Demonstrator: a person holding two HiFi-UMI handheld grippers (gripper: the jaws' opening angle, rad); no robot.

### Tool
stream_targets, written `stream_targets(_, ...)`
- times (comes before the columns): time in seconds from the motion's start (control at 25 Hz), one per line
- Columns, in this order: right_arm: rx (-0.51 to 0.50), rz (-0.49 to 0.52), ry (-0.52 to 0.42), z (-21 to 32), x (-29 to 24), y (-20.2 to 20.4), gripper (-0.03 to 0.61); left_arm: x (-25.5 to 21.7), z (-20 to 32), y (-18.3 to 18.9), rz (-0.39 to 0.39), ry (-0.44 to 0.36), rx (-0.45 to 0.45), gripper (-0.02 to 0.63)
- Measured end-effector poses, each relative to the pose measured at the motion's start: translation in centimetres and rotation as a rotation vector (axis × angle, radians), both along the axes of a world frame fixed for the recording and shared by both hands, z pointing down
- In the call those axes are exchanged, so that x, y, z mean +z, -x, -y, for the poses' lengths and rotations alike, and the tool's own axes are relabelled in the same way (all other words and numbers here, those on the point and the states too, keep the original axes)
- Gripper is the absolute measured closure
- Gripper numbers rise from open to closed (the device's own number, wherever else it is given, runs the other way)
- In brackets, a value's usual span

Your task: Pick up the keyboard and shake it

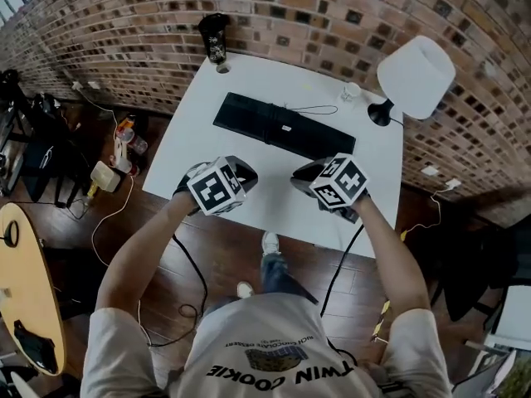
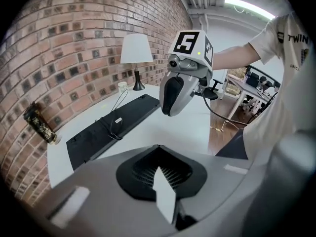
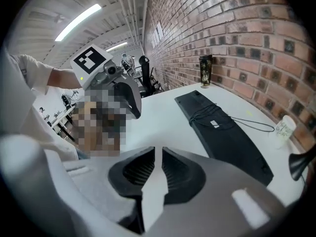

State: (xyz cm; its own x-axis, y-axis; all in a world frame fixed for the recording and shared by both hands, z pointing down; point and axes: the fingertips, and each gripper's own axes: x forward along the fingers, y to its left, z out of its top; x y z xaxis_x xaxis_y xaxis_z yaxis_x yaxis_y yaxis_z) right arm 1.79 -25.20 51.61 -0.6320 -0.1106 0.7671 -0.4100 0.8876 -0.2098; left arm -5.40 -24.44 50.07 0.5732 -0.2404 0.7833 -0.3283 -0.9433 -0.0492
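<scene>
The black keyboard lies flat on the far half of the white table, slanting from far left to nearer right. Its thin cable is partly bunched on top of it and loops out toward the far right. Neither gripper touches it.

The left gripper is over the near part of the table, on the left and well apart from the keyboard. Its claw is pressed together with nothing in it. The right gripper is over the near right part of the table, level with the left one and just as clear of the keyboard. Its claw stands slightly spread, leaving a narrow slit through which only bare tabletop shows, so it pinches nothing. The two grippers angle inward toward each other, each showing in the other's view.

A dark patterned tumbler stands at the far left edge, against the brick wall. At the far right stands a lamp with a white shade, with a small clear cup just left of it.
</scene>
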Motion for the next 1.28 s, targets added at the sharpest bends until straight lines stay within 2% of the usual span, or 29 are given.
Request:
stream_targets(0.2,0.049,0.020,-0.035,-5.5,-1.0,2.4,0.543,-0.9,-5.2,0.4,-0.047,-0.049,-0.025,0.606)
stream_targets(0.32,0.117,0.051,-0.079,-8.3,-1.7,3.5,0.548,-1.4,-8.0,0.3,-0.112,-0.050,-0.077,0.606)
stream_targets(0.44,0.200,0.099,-0.132,-10.6,-2.9,4.6,0.575,-1.9,-10.5,0.2,-0.141,-0.063,-0.120,0.606)
stream_targets(0.56,0.284,0.156,-0.181,-12.8,-4.1,5.0,0.577,-2.9,-12.2,-0.2,-0.202,-0.066,-0.207,0.606)
stream_targets(0.72,0.431,0.227,-0.215,-15.4,-5.0,4.0,0.577,-4.8,-14.8,-1.8,-0.325,-0.062,-0.318,0.606)
stream_targets(0.8,0.477,0.241,-0.233,-16.8,-5.2,3.1,0.577,-5.4,-16.0,-2.6,-0.363,-0.070,-0.368,0.606)
stream_targets(0.92,0.502,0.218,-0.287,-18.9,-5.3,1.6,0.577,-5.9,-17.8,-3.3,-0.411,-0.075,-0.478,0.606)
stream_targets(1.04,0.533,0.241,-0.312,-21.2,-6.0,0.3,0.577,-6.8,-19.7,-3.9,-0.467,-0.081,-0.589,0.607)
stream_targets(1.28,0.564,0.285,-0.369,-26.6,-7.9,-3.2,0.577,-8.1,-25.1,-7.3,-0.505,-0.174,-0.687,0.607)
